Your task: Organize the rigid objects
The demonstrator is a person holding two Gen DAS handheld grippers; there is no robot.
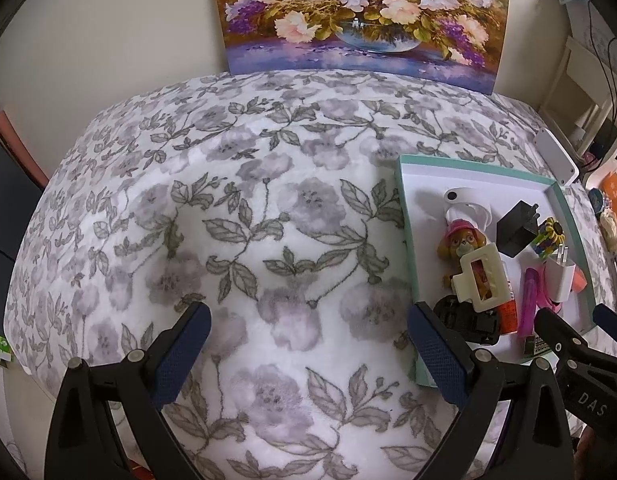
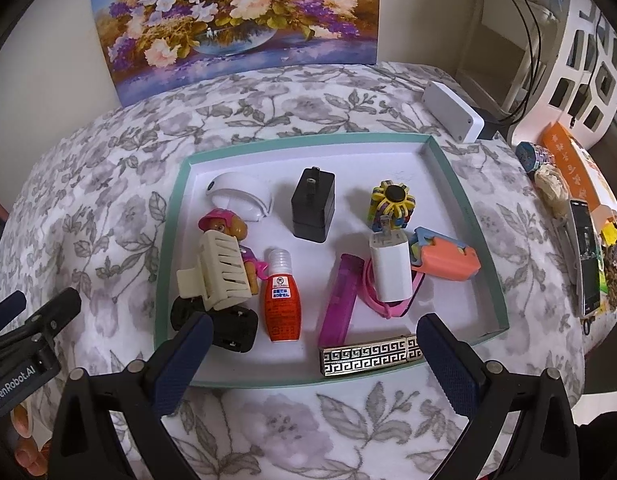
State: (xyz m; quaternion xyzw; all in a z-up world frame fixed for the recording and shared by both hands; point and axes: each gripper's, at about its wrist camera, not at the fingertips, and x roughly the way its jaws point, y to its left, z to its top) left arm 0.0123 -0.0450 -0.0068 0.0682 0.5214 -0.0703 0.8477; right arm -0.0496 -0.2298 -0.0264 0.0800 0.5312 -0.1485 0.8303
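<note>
A shallow teal-rimmed tray (image 2: 464, 184) (image 1: 406, 216) lies on the floral cloth and holds several small items: a black adapter (image 2: 313, 207), a white plug (image 2: 390, 270), a red bottle (image 2: 280, 304), a cream hair claw (image 2: 222, 276) (image 1: 482, 276) leaning on a puppy toy (image 2: 228, 222), a purple lighter (image 2: 340, 300) and a patterned metal bar (image 2: 370, 356). My right gripper (image 2: 314, 364) stands open over the tray's near edge, nothing between its fingers. My left gripper (image 1: 310, 354) is open above bare cloth, left of the tray.
A flower painting (image 2: 244, 16) leans on the back wall. A white box (image 2: 452, 114) sits at the table's far right corner. Clutter, a phone (image 2: 586, 260) and an orange packet (image 2: 576, 168) crowd the right edge. Left of the tray the floral cloth (image 1: 244, 208) stretches to the table edge.
</note>
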